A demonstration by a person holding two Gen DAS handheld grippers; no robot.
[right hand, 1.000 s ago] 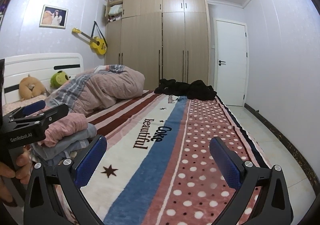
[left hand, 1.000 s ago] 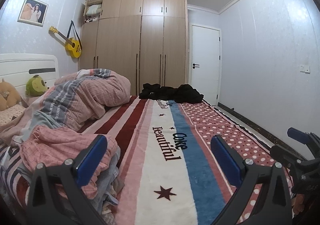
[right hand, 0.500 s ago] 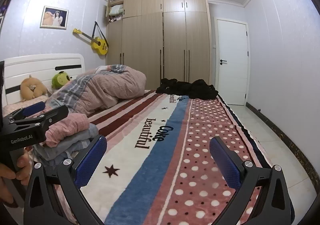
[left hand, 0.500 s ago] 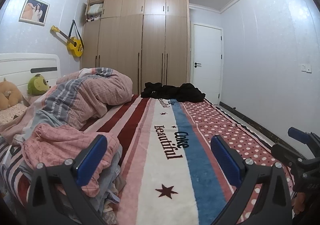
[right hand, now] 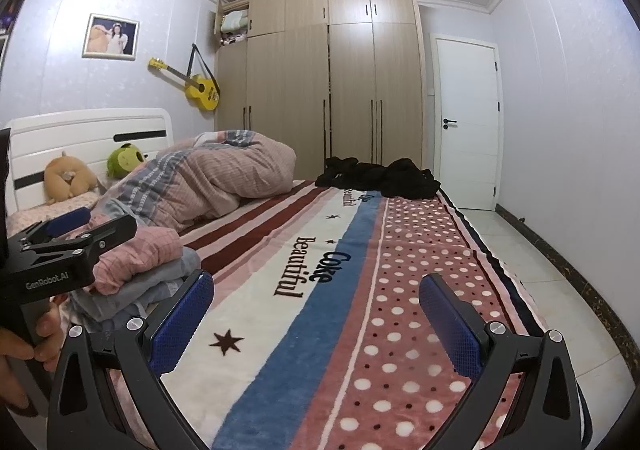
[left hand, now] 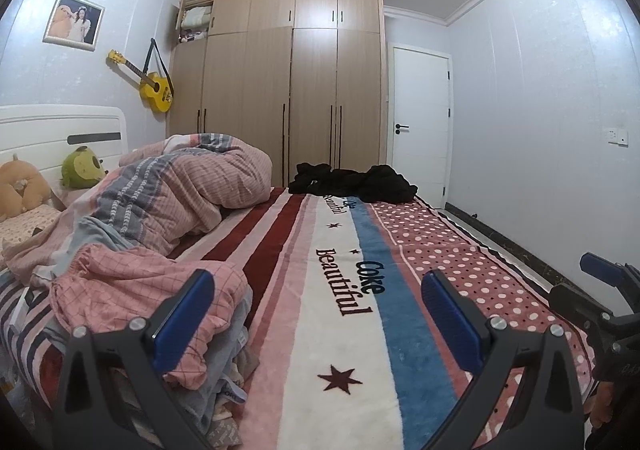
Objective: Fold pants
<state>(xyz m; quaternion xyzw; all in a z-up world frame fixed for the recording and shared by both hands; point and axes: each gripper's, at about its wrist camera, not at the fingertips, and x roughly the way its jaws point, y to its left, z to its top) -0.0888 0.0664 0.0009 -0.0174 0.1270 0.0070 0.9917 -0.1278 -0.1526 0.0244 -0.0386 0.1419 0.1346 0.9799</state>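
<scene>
Right wrist view: right gripper (right hand: 316, 320) spread wide, empty; left gripper (left hand: 318, 316) likewise. Black pants (right hand: 378, 177) heaped at far end of blanket (right hand: 276, 334), straight ahead, slightly nearer right gripper.

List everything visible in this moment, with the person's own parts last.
black clothing heap: 1, black, far end of the bed
folded clothes stack: 1, pink on grey-blue, near left of the bed
blanket: 1, striped and dotted, covering the bed
duvet: 1, pink-grey, bunched near the headboard
plush toys: 2, green and tan, by the headboard
ukulele: 1, yellow, on the wall
framed photo: 1, left wall
wardrobe: 1, wood
door: 1, white
left gripper: open, empty
right gripper: open, empty
</scene>
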